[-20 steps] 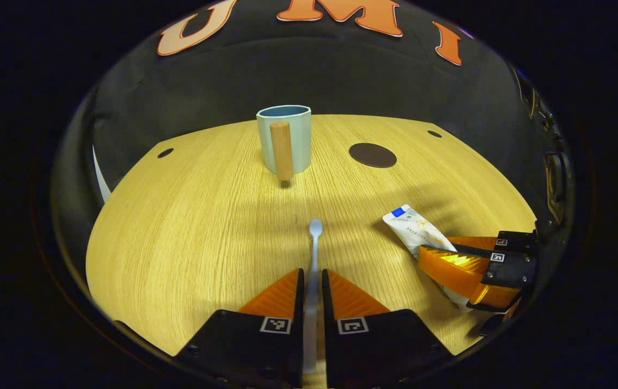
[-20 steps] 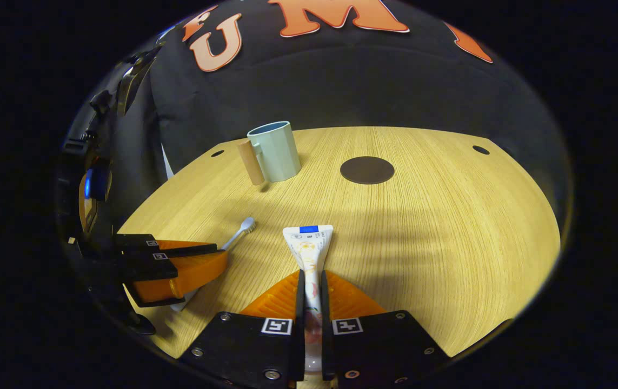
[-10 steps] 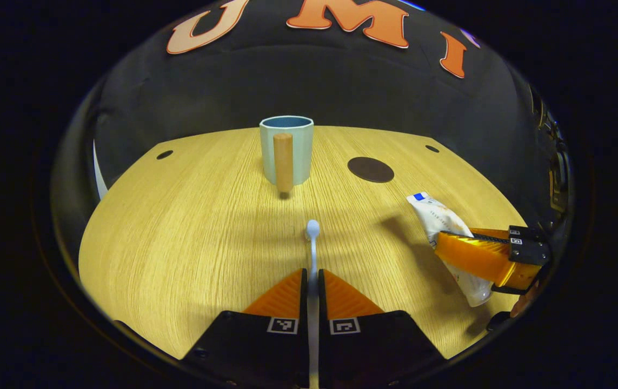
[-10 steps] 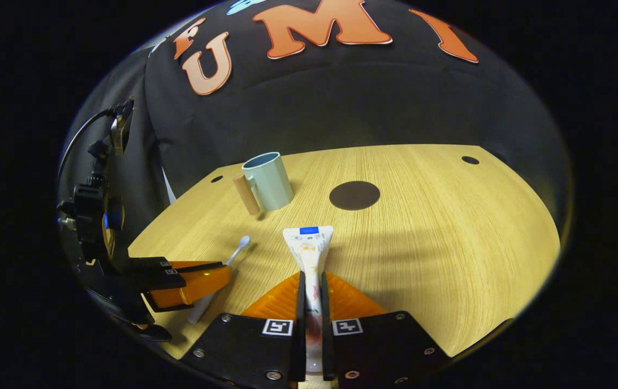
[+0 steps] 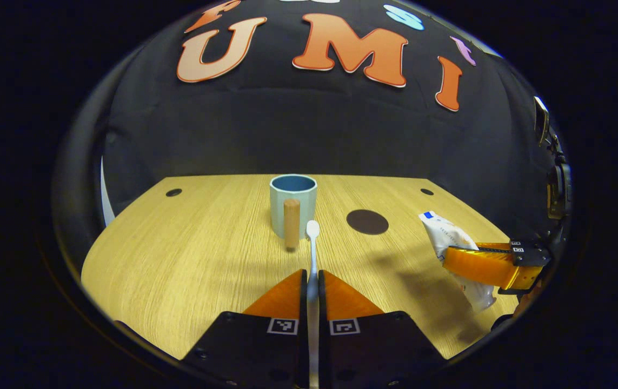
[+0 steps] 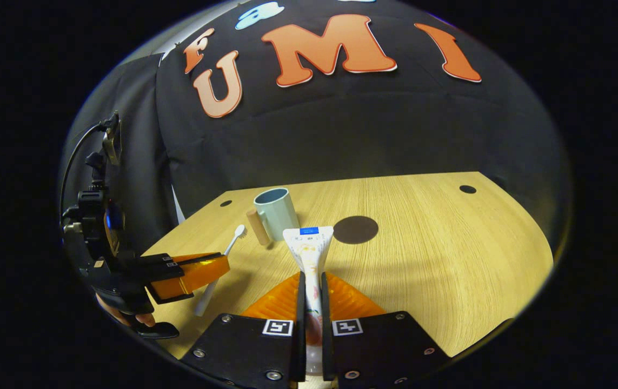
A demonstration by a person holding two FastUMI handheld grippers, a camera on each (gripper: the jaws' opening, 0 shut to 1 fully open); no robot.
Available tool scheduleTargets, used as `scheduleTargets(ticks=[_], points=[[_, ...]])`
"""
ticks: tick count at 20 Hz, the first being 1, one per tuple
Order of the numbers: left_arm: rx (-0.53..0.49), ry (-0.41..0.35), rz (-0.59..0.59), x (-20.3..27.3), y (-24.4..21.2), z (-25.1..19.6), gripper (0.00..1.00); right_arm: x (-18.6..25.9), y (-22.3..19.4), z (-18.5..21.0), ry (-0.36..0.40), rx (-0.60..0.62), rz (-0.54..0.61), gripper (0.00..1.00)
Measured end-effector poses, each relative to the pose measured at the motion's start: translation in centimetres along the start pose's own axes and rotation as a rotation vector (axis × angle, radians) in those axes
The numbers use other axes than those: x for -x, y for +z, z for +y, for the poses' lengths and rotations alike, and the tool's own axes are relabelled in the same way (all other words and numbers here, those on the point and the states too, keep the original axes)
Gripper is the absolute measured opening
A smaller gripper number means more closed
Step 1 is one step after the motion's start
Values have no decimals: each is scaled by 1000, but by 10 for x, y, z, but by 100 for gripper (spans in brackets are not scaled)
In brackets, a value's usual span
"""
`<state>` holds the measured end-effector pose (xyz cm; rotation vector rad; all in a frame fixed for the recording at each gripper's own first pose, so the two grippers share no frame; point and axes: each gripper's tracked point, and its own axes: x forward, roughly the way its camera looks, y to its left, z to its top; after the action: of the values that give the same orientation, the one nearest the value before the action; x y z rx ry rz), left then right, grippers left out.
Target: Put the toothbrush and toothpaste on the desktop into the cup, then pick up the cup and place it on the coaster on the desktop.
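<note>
Toothbrush pinched by its handle in left gripper, head toward 12, off the desktop. Toothpaste clamped mid-tube in right gripper. Cup at 12; coaster at 1. Brush looks light, stiff; tube soft, likely to buckle, so the fuller body seems the surer hold.

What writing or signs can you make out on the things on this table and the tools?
Toothpaste tube: printed lines under a blue patch, too small to read.
Left gripper and right gripper: square black-and-white code markers, no words.
Cup, toothbrush, coaster: none.
</note>
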<state>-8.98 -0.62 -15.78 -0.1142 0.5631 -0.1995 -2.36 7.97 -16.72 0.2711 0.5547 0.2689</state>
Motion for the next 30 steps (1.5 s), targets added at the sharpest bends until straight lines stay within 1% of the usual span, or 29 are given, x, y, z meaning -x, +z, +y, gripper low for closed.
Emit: scheduleTargets(ticks=[3,6,8,11,14,17,22,26,30], points=[[6,-12,-72,2,16,11,7,5,22,2,3,17,-59,12],[-13,-18,-140,2,33,17,6,7,44,4,6,20,-125,12],[-19,-29,-187,-7,44,9,7,7,55,2,7,14,-168,12],[-37,-16,-244,-20,72,11,6,9,69,-1,0,14,-227,12],[-16,-9,-291,-30,95,15,6,5,82,-7,-12,26,-270,12],[-11,20,-369,-36,127,27,6,8,90,-8,-8,31,-301,12],[-1,59,-468,-44,162,44,6,13,103,-13,-13,35,-349,12],[5,64,-523,-55,181,52,6,16,112,-16,-22,56,-389,12],[7,39,-568,-72,197,52,6,17,116,-16,-19,62,-411,12]])
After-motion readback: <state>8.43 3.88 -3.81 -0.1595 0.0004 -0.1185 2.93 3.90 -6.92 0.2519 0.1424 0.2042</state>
